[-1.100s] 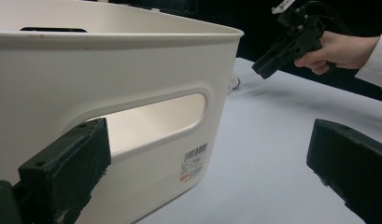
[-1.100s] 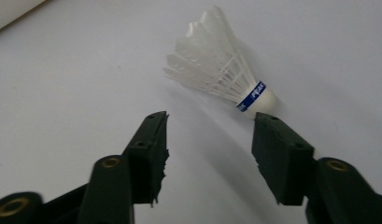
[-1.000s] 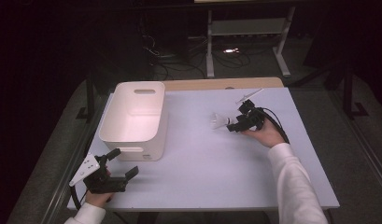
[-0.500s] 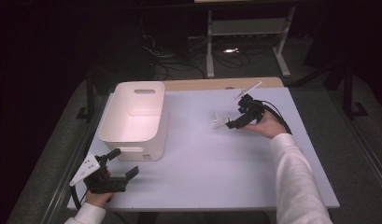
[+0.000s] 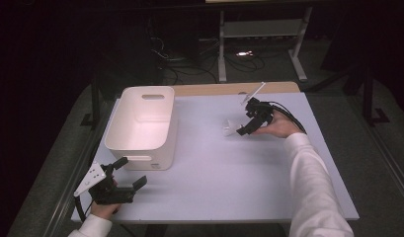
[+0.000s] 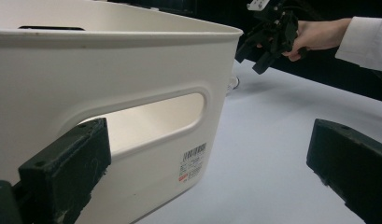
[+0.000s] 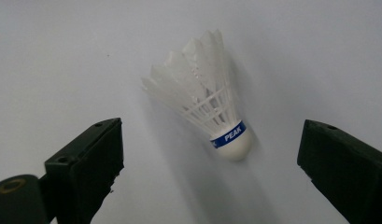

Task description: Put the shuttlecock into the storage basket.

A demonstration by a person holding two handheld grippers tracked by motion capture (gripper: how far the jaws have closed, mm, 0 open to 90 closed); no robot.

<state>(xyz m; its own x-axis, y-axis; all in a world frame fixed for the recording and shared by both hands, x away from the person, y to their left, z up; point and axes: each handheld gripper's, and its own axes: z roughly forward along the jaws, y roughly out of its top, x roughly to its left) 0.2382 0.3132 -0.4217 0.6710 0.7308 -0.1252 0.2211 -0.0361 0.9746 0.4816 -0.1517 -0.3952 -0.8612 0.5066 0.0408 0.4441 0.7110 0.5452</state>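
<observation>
Near the far right corner of the desk (image 5: 288, 197), the right claw (image 7: 209, 154) has just been opening, and it now stands wide apart around the untouched shuttlecock (image 7: 207, 107), ready to grasp it.

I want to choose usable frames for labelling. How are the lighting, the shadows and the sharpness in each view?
High view: the table is evenly lit and the room around it is very dark. Left gripper view: the white bin is bright and sharp, its near jaws soft. Right gripper view: the shuttlecock is sharp enough to read its blue band and casts a soft shadow; the jaw edges are slightly blurred.
</observation>
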